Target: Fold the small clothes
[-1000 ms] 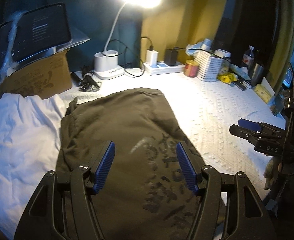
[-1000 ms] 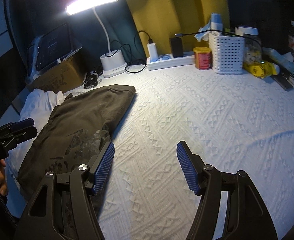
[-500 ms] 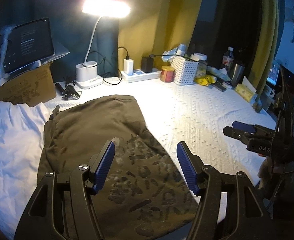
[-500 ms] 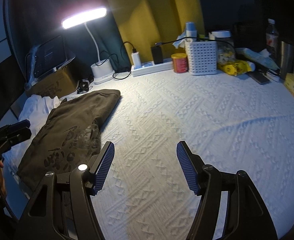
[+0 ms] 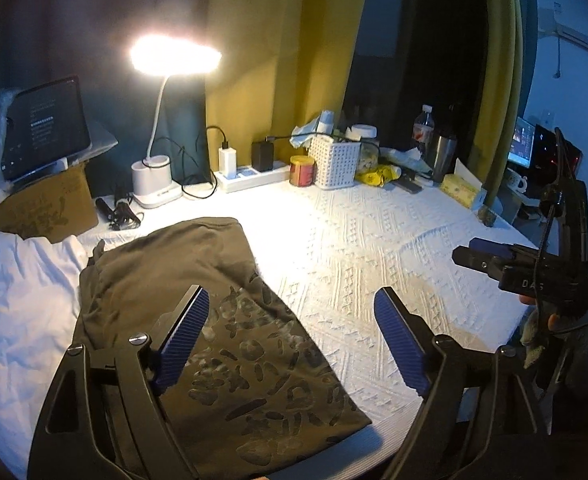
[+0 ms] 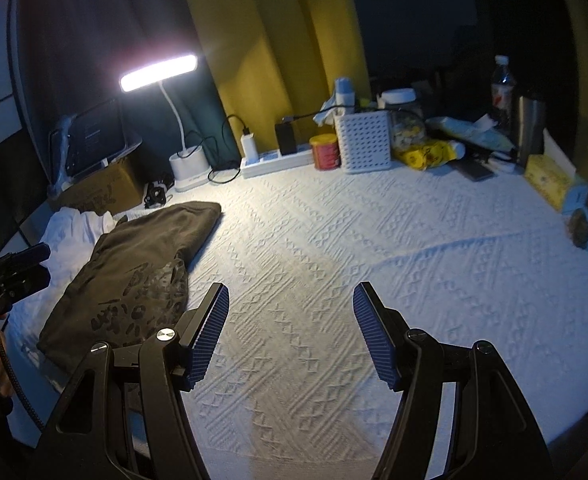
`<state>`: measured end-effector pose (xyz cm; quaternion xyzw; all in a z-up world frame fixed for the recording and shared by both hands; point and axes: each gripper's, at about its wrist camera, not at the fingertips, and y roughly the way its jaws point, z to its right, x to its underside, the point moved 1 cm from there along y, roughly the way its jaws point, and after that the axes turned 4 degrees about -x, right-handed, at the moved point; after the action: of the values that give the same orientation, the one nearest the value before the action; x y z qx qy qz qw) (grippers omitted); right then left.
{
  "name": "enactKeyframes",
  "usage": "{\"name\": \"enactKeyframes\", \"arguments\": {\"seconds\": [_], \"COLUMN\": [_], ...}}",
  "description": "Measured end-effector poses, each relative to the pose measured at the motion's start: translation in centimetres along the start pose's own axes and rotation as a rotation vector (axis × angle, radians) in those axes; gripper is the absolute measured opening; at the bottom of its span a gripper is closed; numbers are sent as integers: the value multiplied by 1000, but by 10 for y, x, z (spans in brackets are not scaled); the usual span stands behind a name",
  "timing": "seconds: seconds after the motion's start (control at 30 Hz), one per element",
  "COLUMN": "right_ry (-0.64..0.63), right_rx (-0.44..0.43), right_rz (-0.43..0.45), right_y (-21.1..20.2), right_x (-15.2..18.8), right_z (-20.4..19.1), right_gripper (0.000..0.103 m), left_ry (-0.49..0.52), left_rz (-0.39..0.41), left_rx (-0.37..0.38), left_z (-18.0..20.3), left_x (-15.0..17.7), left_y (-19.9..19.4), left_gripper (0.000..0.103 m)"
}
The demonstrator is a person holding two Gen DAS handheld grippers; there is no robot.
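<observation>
Olive garment [image 5: 198, 300], folded into a long slab with a dark print on top, lying along the left edge of the white textured bedcover [image 5: 353, 248], partly over a crumpled white cloth [image 5: 18, 300] at the left side. Long axis running from the near edge toward the far-left corner, where the desk lamp [image 5: 162, 160] stands.

Left gripper [image 5: 290, 340] hanging above the garment's near half, jaws spread wide after just opening further, nothing pinched between them; left pad over the printed fabric, right pad over bare bedcover just past the garment's right edge. Clear air between pads and cloth, judged from the shadows.

Right gripper [image 6: 290, 336] also spread and empty, hanging over bare bedcover to the right of the garment, left pad near the garment's right edge.

Left gripper clearly nearer: garment directly below and ahead of it, lying to the left of the right one. Looks like 1 fold finished and released; any further fold across the long axis probably calling for both near corners, 1 per gripper.
</observation>
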<state>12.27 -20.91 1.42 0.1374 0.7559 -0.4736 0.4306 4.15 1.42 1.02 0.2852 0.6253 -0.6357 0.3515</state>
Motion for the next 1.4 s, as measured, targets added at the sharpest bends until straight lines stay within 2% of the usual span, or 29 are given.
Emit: {"name": "enactKeyframes", "arguments": {"seconds": [0.17, 0.33, 0.93, 1.07, 1.17, 1.4], "right_ry": [-11, -13, -60, -79, -88, -123], "right_rx": [10, 19, 71, 71, 71, 58], "right_rz": [30, 74, 198, 235, 261, 311], "right_y": [-20, -39, -92, -105, -113, -128], "right_x": [-4, -9, -35, -44, -50, -63], "right_z": [1, 2, -6, -10, -13, -27], "right_gripper": [68, 68, 68, 68, 68, 68], "left_ry": [28, 39, -27, -37, -22, -30], "left_rz": [45, 98, 218, 246, 265, 348], "left_rx": [3, -25, -60, -88, -105, -135], "left_z": [11, 18, 16, 13, 13, 10], "left_x": [-4, -12, -32, -40, -47, -61], "left_y": [-14, -29, -68, -80, -90, -119], "left_gripper": [89, 89, 89, 90, 103, 103]}}
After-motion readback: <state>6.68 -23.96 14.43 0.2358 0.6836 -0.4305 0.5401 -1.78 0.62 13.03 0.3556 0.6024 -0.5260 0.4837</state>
